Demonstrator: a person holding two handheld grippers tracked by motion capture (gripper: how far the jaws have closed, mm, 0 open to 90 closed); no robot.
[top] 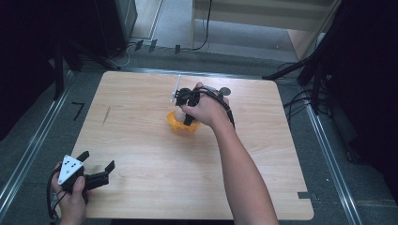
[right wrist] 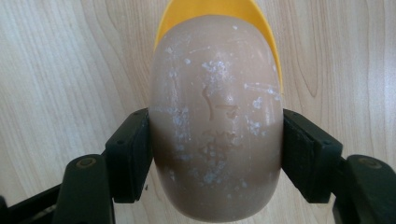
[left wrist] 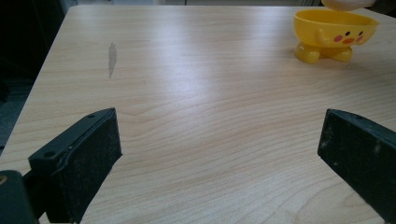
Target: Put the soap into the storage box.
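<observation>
My right gripper [right wrist: 217, 156] is shut on a smooth beige egg-shaped piece [right wrist: 217, 126], its pads pressing both sides. It holds the piece just above a yellow cup [right wrist: 210, 8]. In the high view the right gripper [top: 187, 119] points down over the yellow cup [top: 178, 125] at the table's middle. The cup [left wrist: 334, 32] has a chick face and two small feet, and the beige piece [left wrist: 345, 3] hovers at its rim. My left gripper [left wrist: 219, 154] stands open with bare wood between its jaws. It rests at the near left corner, left gripper [top: 99, 168].
The wooden table [top: 141, 154] has rounded corners and dark floor around it. A thin metal rod [top: 176, 89] and a small grey round thing [top: 225, 91] lie behind the right hand. A grey smear [left wrist: 112, 58] marks the wood at the left.
</observation>
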